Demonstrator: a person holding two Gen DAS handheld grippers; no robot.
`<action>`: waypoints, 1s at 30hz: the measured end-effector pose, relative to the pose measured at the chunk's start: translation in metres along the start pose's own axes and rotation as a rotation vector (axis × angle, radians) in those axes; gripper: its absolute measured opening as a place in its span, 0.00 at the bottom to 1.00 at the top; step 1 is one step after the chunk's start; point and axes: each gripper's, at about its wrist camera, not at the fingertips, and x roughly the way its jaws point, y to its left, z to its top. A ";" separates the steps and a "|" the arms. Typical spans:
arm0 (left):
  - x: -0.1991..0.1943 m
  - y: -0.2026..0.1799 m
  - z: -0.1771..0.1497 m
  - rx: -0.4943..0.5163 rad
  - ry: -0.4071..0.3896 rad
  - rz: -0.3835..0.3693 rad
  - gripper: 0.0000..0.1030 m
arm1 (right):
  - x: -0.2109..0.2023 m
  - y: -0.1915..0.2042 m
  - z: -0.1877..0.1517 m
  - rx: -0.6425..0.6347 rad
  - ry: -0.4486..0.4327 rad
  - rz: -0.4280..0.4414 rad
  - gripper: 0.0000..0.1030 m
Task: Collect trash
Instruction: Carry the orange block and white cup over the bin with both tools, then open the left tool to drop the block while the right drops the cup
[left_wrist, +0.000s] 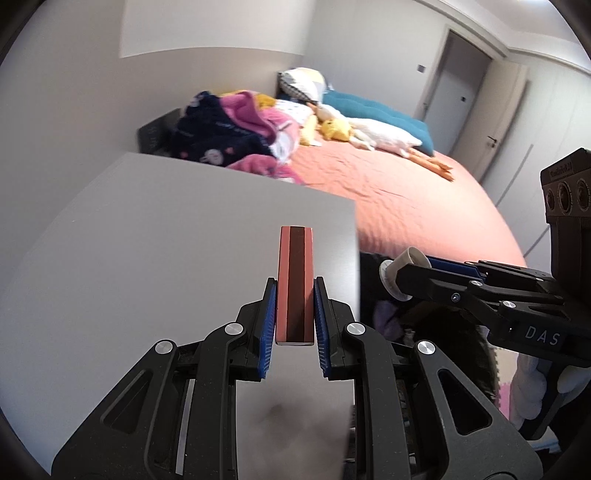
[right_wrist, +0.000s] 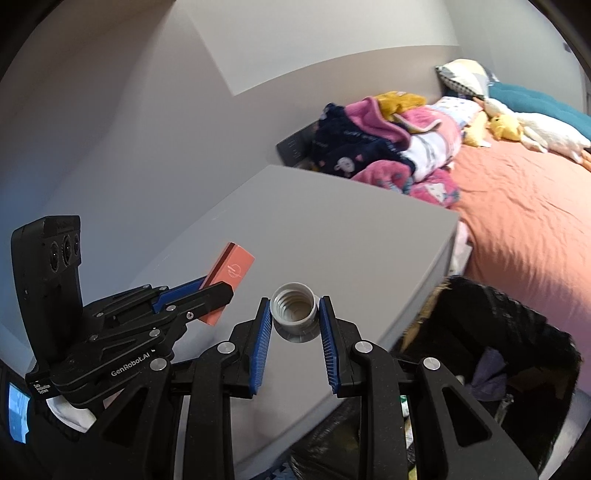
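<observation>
My left gripper (left_wrist: 294, 295) is shut on a thin salmon-pink box (left_wrist: 295, 284) with a dark stripe down its edge, held above the grey tabletop (left_wrist: 166, 258). That pink box (right_wrist: 231, 275) shows again in the right wrist view, clamped in the left gripper (right_wrist: 218, 290). My right gripper (right_wrist: 295, 314) is shut on a small grey screw cap (right_wrist: 294, 308), its threaded inside facing the camera. In the left wrist view the cap (left_wrist: 402, 266) sits at the tip of the right gripper (left_wrist: 410, 271), past the table's right edge.
A black trash bag (right_wrist: 491, 332) stands open below the table's right corner, with scraps inside. Behind it lies a bed (left_wrist: 406, 206) with an orange cover, heaped blankets (left_wrist: 229, 125), plush toys and teal pillows. Grey walls and a door (left_wrist: 458, 81) close the room.
</observation>
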 end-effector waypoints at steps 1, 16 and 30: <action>0.003 -0.006 0.001 0.012 0.002 -0.008 0.18 | -0.005 -0.005 -0.001 0.005 -0.008 -0.008 0.27; 0.024 -0.081 0.014 0.154 0.016 -0.125 0.18 | -0.070 -0.063 -0.015 0.097 -0.101 -0.113 0.27; 0.047 -0.140 0.020 0.247 0.048 -0.213 0.18 | -0.110 -0.103 -0.031 0.167 -0.144 -0.188 0.27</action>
